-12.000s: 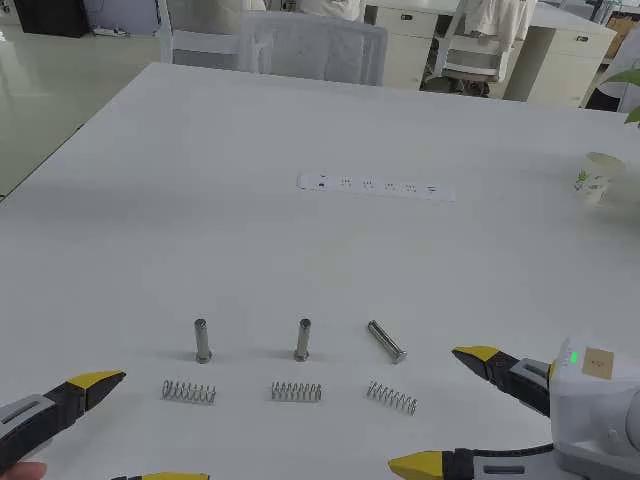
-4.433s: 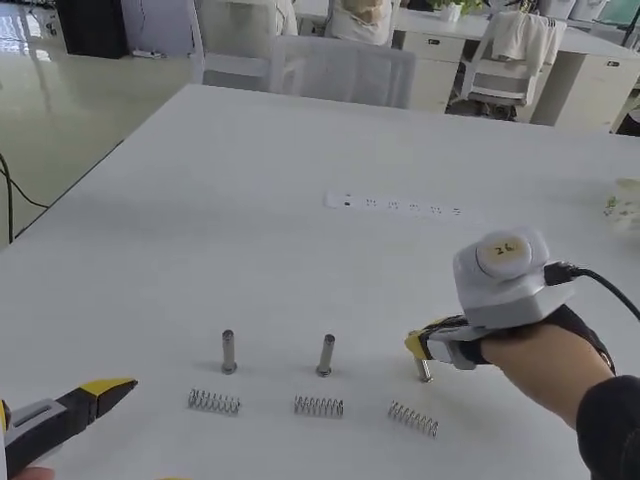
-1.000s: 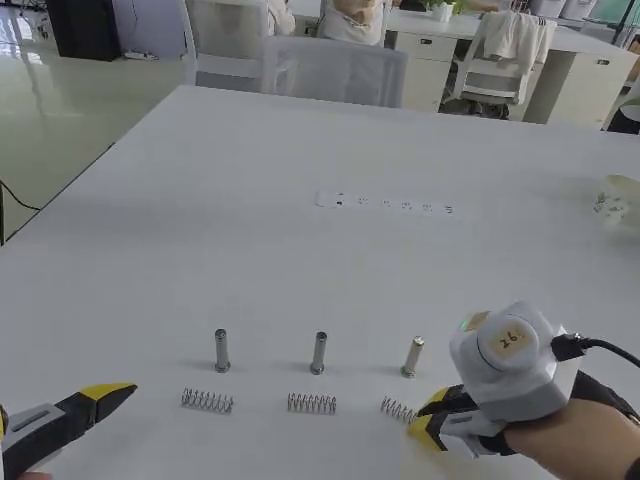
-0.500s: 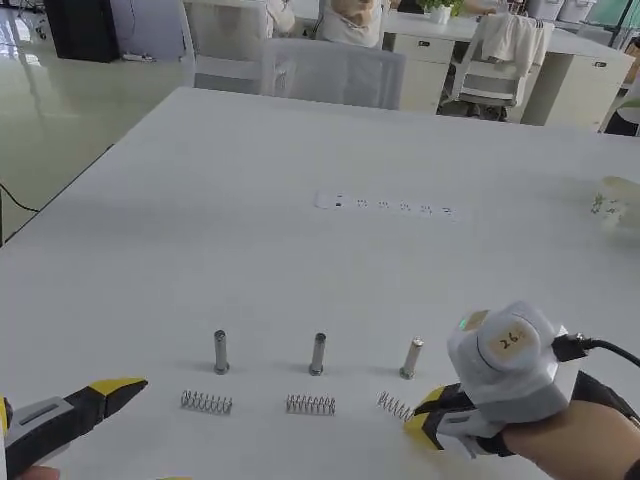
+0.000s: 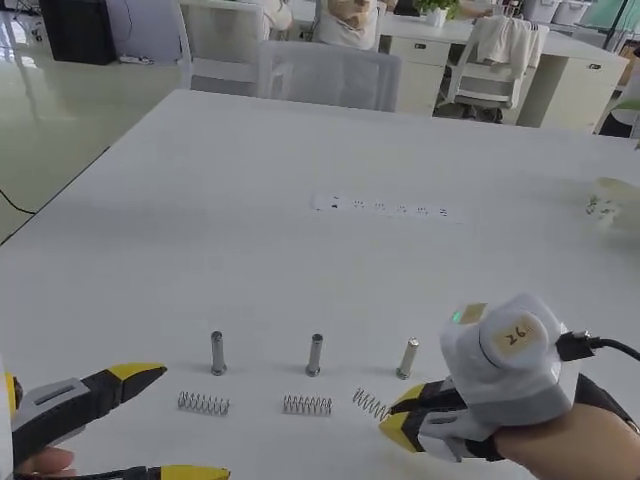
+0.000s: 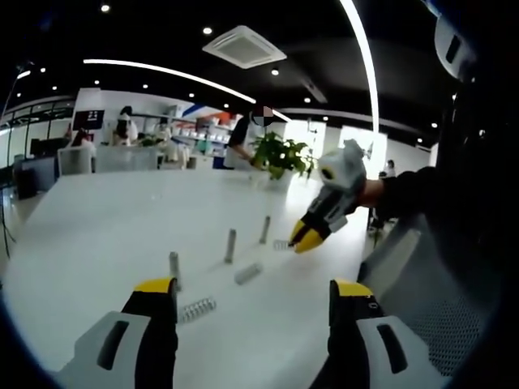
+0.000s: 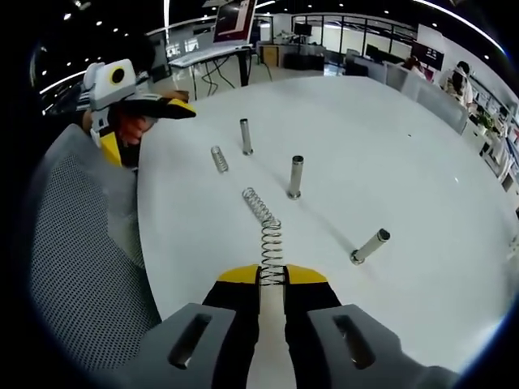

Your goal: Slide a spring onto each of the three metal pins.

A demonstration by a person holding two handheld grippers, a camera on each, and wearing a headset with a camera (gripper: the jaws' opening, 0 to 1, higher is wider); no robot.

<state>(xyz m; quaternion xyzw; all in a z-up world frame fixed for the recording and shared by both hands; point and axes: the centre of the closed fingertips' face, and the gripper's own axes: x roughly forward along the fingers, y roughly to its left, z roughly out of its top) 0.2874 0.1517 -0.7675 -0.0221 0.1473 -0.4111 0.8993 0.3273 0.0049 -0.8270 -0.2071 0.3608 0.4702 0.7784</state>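
Three metal pins stand upright in a row on the white table: left pin [image 5: 217, 353], middle pin [image 5: 315, 355], right pin [image 5: 408, 358]. In front of the left and middle pins lie two loose springs [image 5: 203, 403] [image 5: 307, 405]. My right gripper [image 5: 397, 420] is shut on one end of the third spring [image 5: 368, 403], just in front of the right pin. In the right gripper view this spring [image 7: 272, 243] sticks out from the right gripper [image 7: 272, 275]. My left gripper [image 5: 175, 422] hovers open at the bottom left, nothing between its fingers [image 6: 154, 288].
A white power strip [image 5: 385, 209] lies farther back on the table [image 5: 300, 150]. A paper cup [image 5: 610, 195] stands near the right edge. Grey chairs [image 5: 325, 70] line the far side. A mesh chair seat [image 7: 73, 267] is close below the near edge.
The right gripper has taken hold of the right spring and drawn it leftwards, away from where it lay. The left gripper has come further into the picture.
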